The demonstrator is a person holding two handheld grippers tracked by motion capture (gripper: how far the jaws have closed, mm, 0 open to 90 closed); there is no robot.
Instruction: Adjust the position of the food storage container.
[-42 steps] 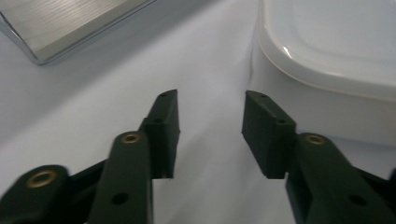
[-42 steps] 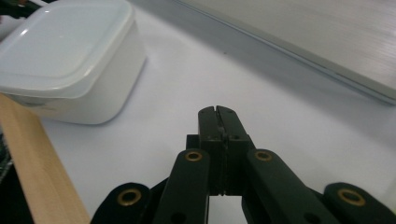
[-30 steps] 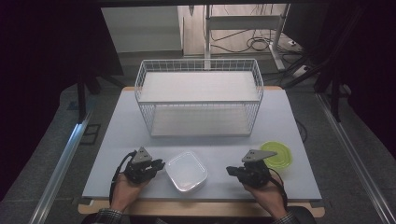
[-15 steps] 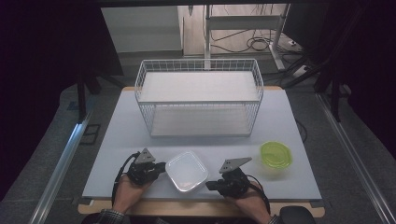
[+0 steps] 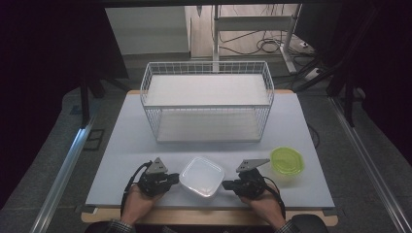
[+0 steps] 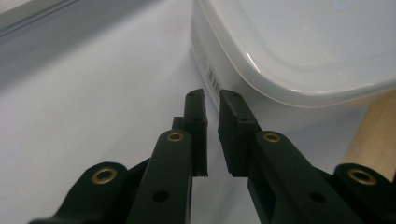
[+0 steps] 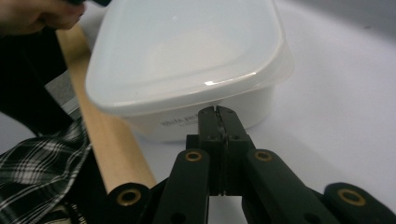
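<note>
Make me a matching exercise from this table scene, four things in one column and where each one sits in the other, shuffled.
Things:
1. white lidded container
2. green lidded bowl
3. white wire basket
4. left tool

Places:
A. far middle of the table
B. near edge, between the two tools
C. near right of the table, beyond the right tool
D. against the container's left side

Pairs: 1-B, 2-C, 3-A, 4-D

Looks like a lab or test room: plain white table, metal floor rails, loose cables on the floor behind.
</note>
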